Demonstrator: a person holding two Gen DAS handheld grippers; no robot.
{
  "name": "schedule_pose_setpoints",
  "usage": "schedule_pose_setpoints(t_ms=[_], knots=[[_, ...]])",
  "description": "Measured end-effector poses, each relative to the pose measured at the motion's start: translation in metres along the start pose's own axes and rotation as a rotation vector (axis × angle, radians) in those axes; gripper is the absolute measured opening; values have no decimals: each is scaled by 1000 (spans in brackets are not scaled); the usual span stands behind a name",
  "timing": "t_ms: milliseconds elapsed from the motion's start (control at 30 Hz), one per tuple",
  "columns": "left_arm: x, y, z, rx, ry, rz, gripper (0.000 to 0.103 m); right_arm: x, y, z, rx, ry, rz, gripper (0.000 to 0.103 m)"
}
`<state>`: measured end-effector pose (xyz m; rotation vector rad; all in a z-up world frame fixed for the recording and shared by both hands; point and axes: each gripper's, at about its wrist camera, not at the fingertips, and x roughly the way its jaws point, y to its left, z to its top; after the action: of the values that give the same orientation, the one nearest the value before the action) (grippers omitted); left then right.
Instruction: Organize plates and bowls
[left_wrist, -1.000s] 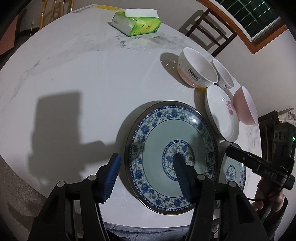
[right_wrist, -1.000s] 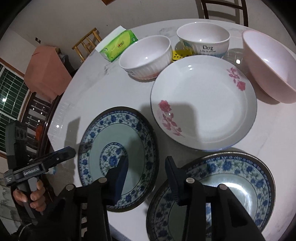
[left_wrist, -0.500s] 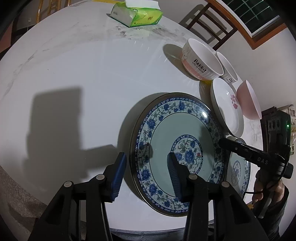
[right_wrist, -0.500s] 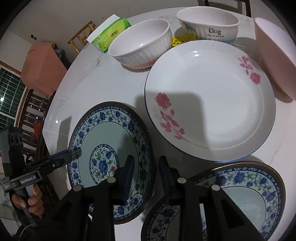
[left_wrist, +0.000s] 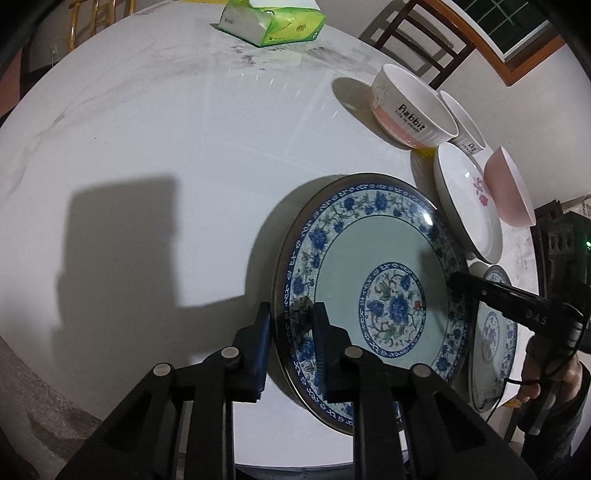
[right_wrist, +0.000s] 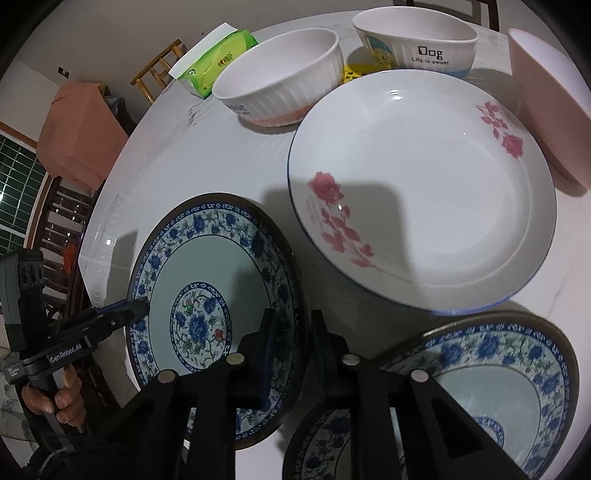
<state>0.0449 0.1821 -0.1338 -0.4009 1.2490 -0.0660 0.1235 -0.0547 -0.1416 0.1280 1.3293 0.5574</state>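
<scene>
Both grippers, left (left_wrist: 290, 334) and right (right_wrist: 291, 345), have just been closing on opposite rims of one blue plate (left_wrist: 373, 291), apparently clamped.

second blue plate (right_wrist: 498, 387) cut off below, pink bowl (right_wrist: 546, 103) cropped right

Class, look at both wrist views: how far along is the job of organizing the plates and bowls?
Done: nothing is stacked yet. In hand: the left gripper and right gripper, jaws just closing, each straddle opposite rims of one blue floral plate. Left: the second blue floral plate, the rose plate, the Rabbit bowl, the Dog bowl and the pink bowl sit separately.
</scene>
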Motion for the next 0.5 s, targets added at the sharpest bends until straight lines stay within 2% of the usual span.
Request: schedule_pose_setpoints(t_ms=[200, 500], knots=[[-14, 7, 4, 18, -32, 23, 18, -12, 17, -12, -13, -26, -6, 17], [-33, 16, 15, 57, -75, 88, 19, -11, 41, -32, 25, -39, 36, 16]])
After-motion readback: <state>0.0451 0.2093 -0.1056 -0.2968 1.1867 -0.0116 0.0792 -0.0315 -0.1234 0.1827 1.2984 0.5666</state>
